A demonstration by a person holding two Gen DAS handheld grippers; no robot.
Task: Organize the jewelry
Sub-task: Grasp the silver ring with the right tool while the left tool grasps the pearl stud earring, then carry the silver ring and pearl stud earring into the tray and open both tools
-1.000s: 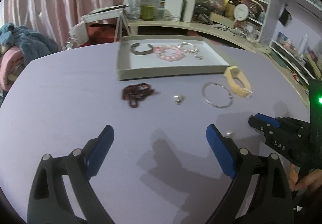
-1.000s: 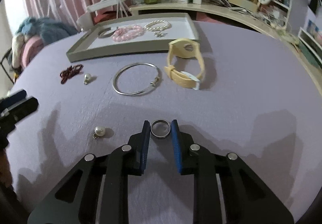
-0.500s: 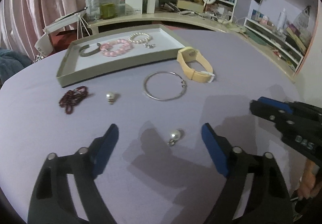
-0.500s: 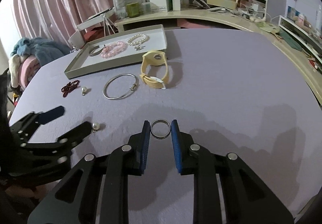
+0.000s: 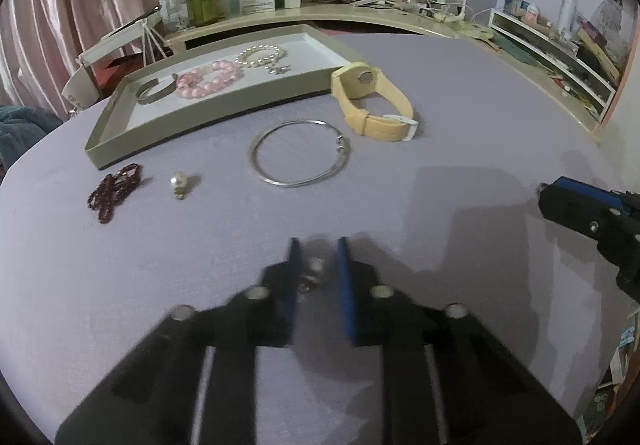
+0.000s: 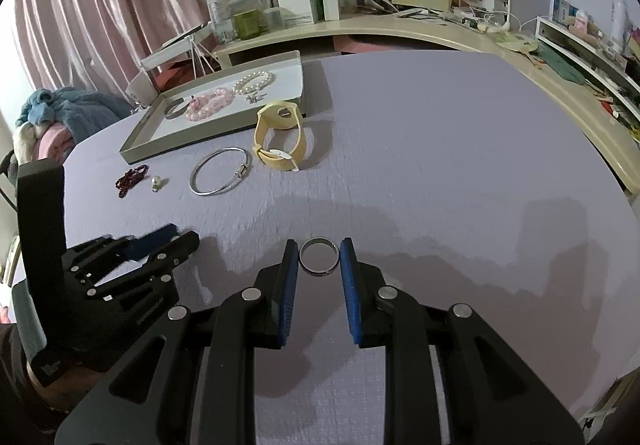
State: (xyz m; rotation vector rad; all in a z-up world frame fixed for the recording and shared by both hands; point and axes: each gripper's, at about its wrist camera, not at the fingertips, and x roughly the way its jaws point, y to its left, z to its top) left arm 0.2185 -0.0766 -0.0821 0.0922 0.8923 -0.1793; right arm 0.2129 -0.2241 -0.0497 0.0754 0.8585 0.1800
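Note:
My left gripper [image 5: 316, 263] has closed around a pearl earring [image 5: 313, 272] on the purple table; the view is blurred, the jaws stand close on either side of it. My right gripper [image 6: 319, 259] is shut on a silver ring [image 6: 319, 262], held a little above the table. A grey tray [image 5: 208, 113] at the back holds a silver cuff [image 5: 154, 93], a pink bead bracelet [image 5: 208, 81] and a pearl bracelet [image 5: 260, 56]. On the table lie a silver bangle [image 5: 300, 153], a yellow watch [image 5: 372, 101], a second pearl earring [image 5: 179, 183] and a dark red bead bracelet [image 5: 114, 191].
The right gripper shows at the right edge of the left wrist view [image 5: 588, 213]. The left gripper shows at the lower left of the right wrist view [image 6: 132, 261]. A cluttered beige counter [image 6: 400, 29] curves behind the table. Shelves stand at the right.
My left gripper has moved forward over the near pearl earring and closed from wide open to nearly shut around it. My right gripper still holds the ring and has lifted back slightly.

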